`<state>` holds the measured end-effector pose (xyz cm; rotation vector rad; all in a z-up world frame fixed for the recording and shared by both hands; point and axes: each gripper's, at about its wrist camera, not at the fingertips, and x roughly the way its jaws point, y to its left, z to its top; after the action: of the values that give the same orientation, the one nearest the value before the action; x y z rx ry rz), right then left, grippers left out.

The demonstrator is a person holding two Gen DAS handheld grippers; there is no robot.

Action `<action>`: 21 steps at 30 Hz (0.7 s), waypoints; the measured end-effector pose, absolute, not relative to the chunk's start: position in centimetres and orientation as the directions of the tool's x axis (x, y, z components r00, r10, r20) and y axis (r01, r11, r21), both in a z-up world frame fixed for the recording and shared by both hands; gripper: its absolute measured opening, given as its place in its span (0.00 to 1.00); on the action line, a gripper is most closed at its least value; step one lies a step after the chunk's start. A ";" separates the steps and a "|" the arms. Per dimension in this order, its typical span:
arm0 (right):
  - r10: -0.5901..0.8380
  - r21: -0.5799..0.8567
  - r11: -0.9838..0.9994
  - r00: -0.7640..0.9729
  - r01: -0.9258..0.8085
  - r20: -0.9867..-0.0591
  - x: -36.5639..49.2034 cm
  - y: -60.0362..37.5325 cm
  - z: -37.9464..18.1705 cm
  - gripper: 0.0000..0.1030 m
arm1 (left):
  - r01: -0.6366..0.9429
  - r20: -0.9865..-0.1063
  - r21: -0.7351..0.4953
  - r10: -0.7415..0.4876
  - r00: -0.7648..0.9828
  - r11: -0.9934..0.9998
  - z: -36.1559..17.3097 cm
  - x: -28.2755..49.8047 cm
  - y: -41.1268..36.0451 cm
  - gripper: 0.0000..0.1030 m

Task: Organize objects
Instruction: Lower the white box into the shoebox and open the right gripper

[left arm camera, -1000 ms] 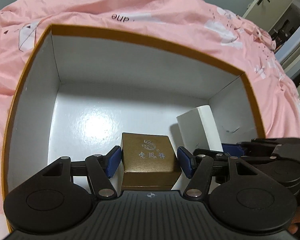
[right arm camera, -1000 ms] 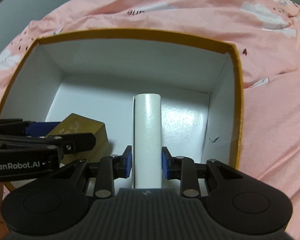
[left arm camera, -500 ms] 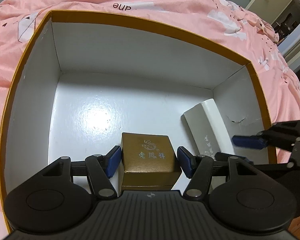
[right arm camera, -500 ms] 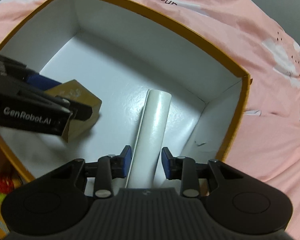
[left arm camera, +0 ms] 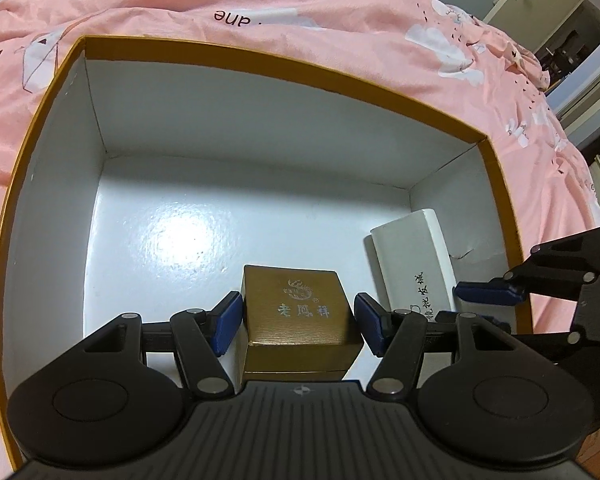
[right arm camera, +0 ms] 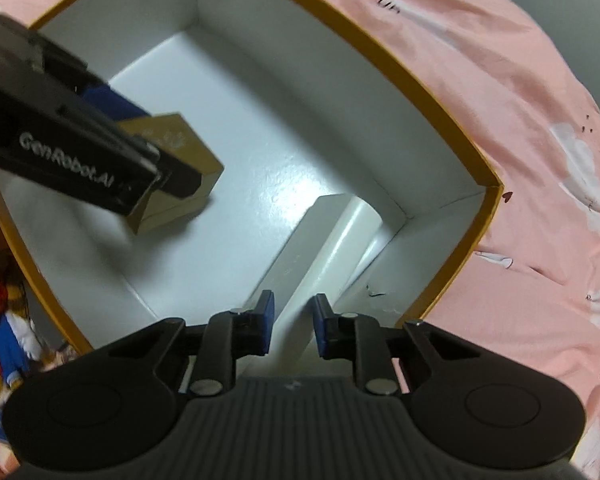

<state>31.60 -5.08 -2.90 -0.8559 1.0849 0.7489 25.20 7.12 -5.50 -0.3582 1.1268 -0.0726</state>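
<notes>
Your left tongs [left arm camera: 298, 320] grip the gold box [left arm camera: 296, 312] inside the carton [left arm camera: 260, 128]; your right tongs [right arm camera: 290, 324] straddle the white box [right arm camera: 324, 248], slightly parted.

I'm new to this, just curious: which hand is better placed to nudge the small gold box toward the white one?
Left. The left gripper straddles the gold box, pads at both sides; the right gripper sits at the white box's near end.
</notes>
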 end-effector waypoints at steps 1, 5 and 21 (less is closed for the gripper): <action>0.081 -0.221 0.469 0.291 -0.855 -0.953 31.8 -5.0 -2.9 0.14 | -0.123 -0.870 -0.317 -0.237 0.433 0.940 -5.4 25.3 7.1 0.68; 0.014 -0.270 0.412 0.303 -0.870 -0.953 31.9 -5.3 -3.1 0.03 | -0.110 -0.866 -0.323 -0.246 0.435 0.940 -5.1 25.3 7.0 0.69; 0.138 -0.189 0.382 0.258 -0.905 -0.956 30.4 -5.8 -3.4 0.07 | -0.124 -0.908 -0.306 -0.251 0.335 0.944 -6.4 28.0 6.2 0.69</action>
<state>30.40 -5.76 -3.43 -0.9063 1.0645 0.8570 27.99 6.18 -6.38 -0.3496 1.2341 -0.0846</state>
